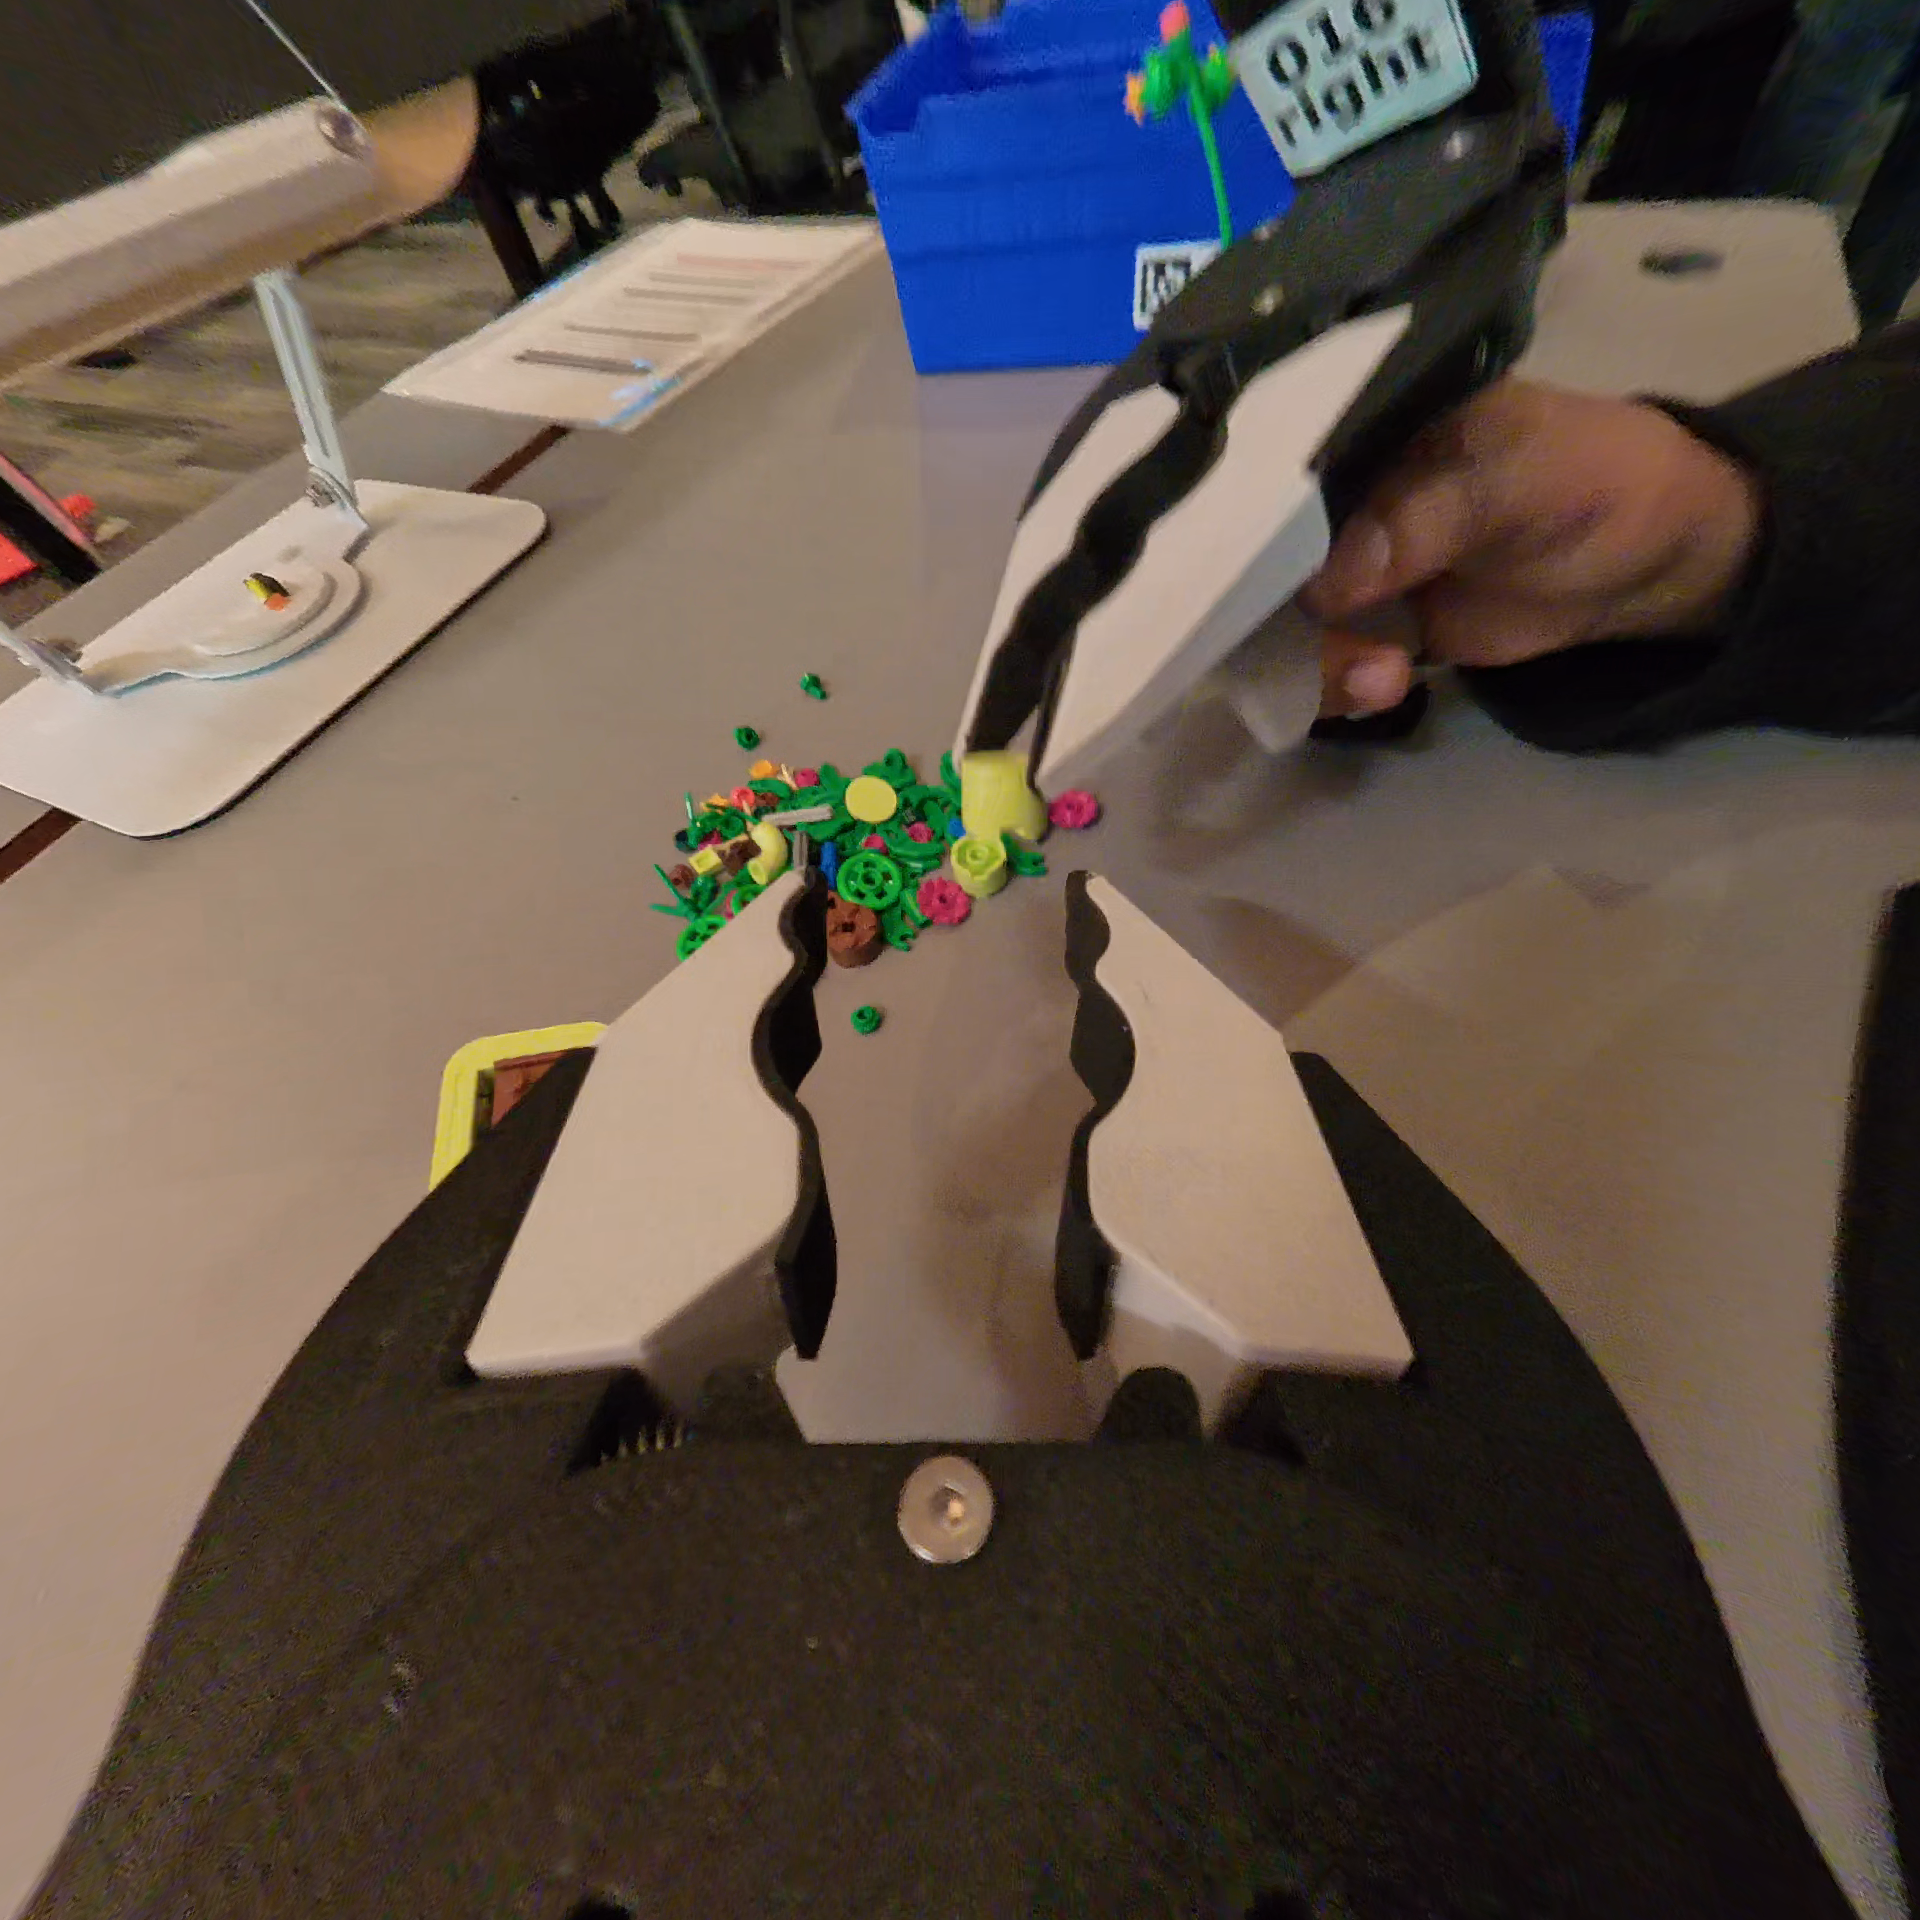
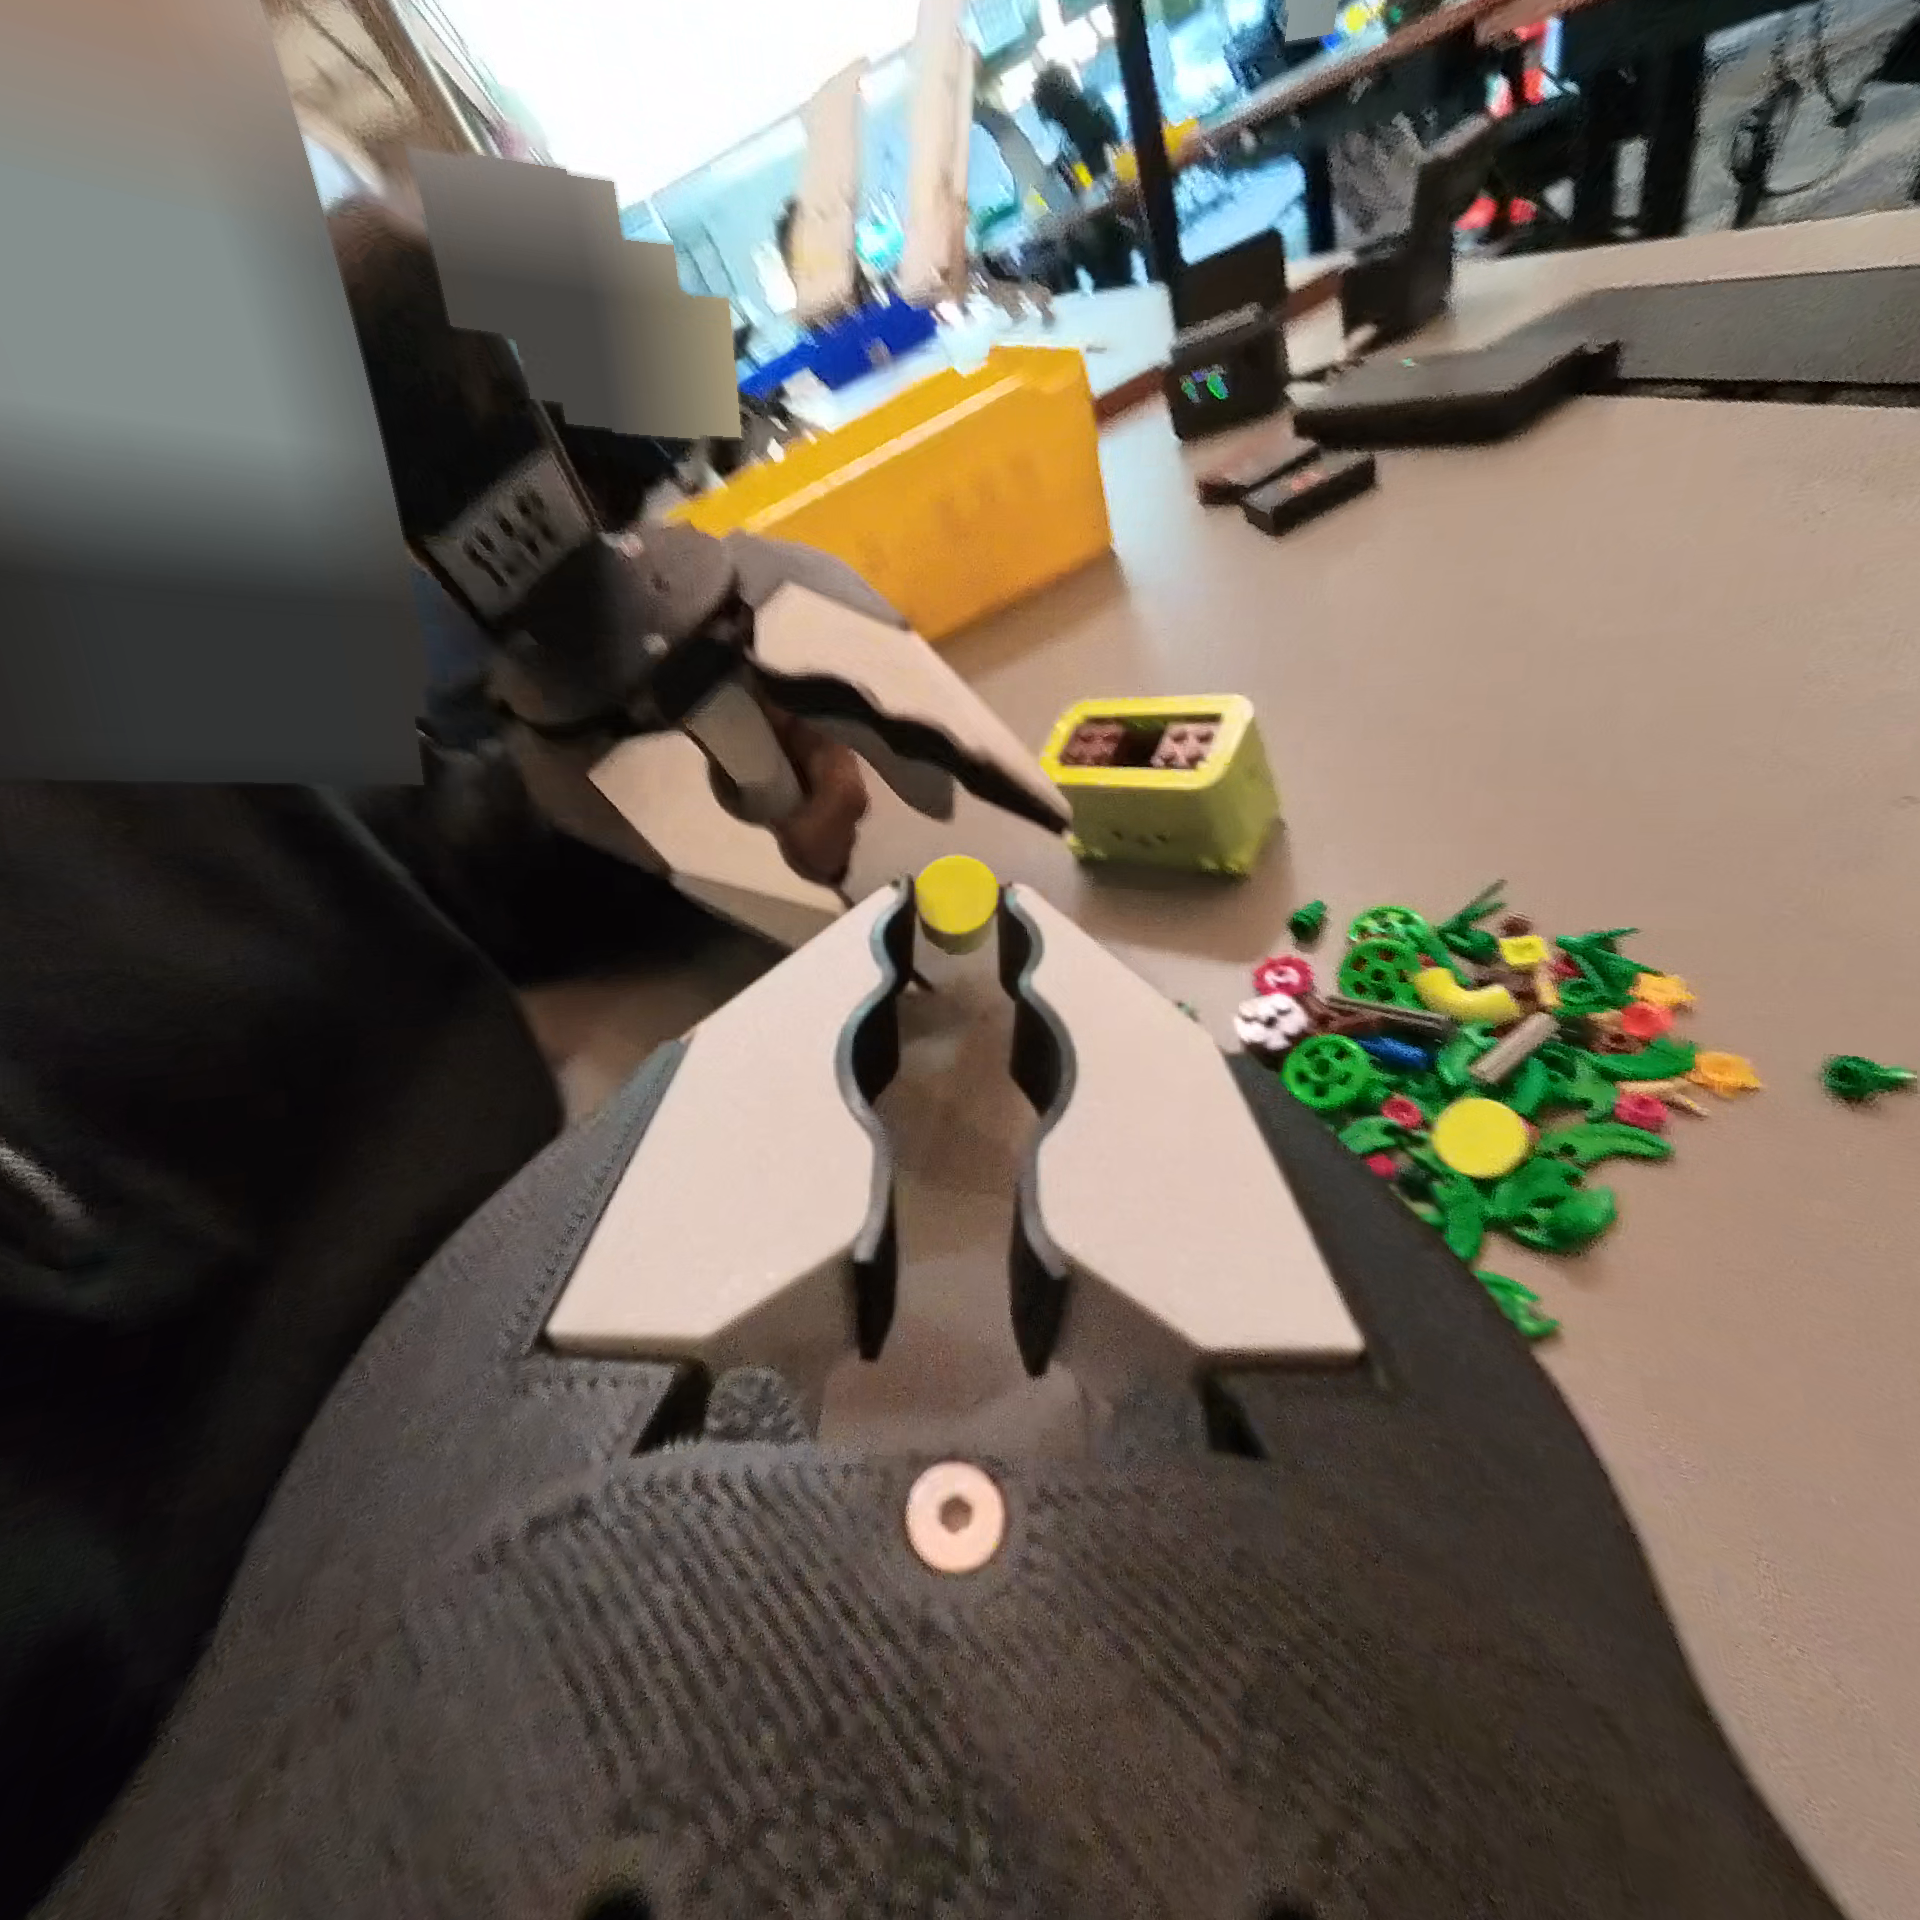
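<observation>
A pile of small toy bricks (image 1: 852, 847), mostly green with pink, yellow and brown pieces, lies on the grey table (image 1: 312, 1039). My left gripper (image 1: 940, 888) is open and empty, its tips at the near edge of the pile. A lime box (image 1: 509, 1081) holding brown bricks sits just left of it, partly hidden. My right gripper (image 2: 954, 899) is shut on a lime-yellow round piece (image 2: 954, 906). In the left wrist view it holds that piece (image 1: 997, 795) at the pile's right edge. The pile (image 2: 1475, 1081) and the lime box (image 2: 1169, 795) also show in the right wrist view.
A white lamp base (image 1: 260, 623) and a paper sheet (image 1: 644, 322) lie at the left. A blue bin (image 1: 1039, 208) with a green flower stem (image 1: 1195, 104) stands behind the pile. A yellow bin (image 2: 935, 488) and black devices (image 2: 1288, 488) lie farther off. A hand (image 1: 1538, 540) holds the right gripper. Both grippers' tips are close together, under 4 cm apart.
</observation>
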Demonstrator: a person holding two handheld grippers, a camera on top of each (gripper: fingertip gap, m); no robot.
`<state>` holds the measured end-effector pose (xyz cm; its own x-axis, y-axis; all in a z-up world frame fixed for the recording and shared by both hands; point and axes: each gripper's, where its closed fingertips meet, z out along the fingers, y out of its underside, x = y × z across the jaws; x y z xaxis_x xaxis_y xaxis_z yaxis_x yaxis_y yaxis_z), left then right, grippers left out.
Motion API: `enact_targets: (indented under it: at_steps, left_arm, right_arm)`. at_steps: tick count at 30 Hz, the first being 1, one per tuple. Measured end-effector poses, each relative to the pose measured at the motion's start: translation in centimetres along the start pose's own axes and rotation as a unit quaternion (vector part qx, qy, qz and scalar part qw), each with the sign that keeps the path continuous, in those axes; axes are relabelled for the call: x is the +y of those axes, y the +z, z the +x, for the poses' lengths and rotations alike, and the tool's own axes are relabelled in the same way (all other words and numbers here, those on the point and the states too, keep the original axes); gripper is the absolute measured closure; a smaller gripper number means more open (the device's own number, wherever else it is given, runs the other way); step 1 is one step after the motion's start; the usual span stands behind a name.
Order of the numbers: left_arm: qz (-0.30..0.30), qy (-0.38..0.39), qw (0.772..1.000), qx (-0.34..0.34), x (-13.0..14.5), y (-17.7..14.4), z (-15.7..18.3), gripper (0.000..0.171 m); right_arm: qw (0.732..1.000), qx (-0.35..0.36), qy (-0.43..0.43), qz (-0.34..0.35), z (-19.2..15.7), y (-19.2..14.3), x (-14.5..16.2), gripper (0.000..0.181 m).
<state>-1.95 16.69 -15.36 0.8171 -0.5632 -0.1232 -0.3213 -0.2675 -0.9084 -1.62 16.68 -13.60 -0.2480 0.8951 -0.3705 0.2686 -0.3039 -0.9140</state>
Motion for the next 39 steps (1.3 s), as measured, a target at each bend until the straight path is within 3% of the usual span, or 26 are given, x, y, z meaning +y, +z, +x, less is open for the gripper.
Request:
enact_targets:
  at_steps: [6,11,15,18,22,28,35,39]
  left_arm:
    - [0.041,0.035,0.998,-0.011,-1.6,-0.6,0.7,0.135]
    - [0.055,0.088,0.994,-0.043,-2.2,-1.1,0.6,0.16]
    - [0.048,0.061,0.997,-0.017,-2.2,-1.2,0.7,0.16]
    - [0.05,0.047,0.998,-0.009,-2.1,-1.3,0.4,0.16]
    - [0.034,0.089,0.995,-0.02,-1.5,-1.1,0.6,0.16]
    - [0.028,0.138,0.989,-0.037,-1.6,-1.0,1.2,0.16]
    - [0.034,0.124,0.992,-0.003,-1.6,-1.0,2.0,0.159]
    - [0.039,0.035,0.996,0.074,-1.6,-1.3,2.8,0.159]
  right_arm:
    - [0.995,-0.071,0.064,0.036,-1.4,0.4,-0.7,0.167]
    - [0.989,-0.083,0.108,0.055,-1.4,0.8,-0.9,0.168]
    - [0.98,-0.114,0.15,0.061,-1.6,0.7,-0.9,0.168]
    - [0.979,-0.121,0.151,0.064,-1.7,0.5,-1.0,0.161]
    - [0.981,-0.112,0.141,0.065,-1.5,0.4,-1.1,0.158]
    - [0.991,-0.093,0.096,0.025,-1.8,0.6,-0.2,0.164]
    - [0.994,-0.091,0.057,-0.007,-2.3,0.4,0.4,0.168]
    - [0.988,-0.13,0.075,-0.024,-3.0,0.0,0.6,0.168]
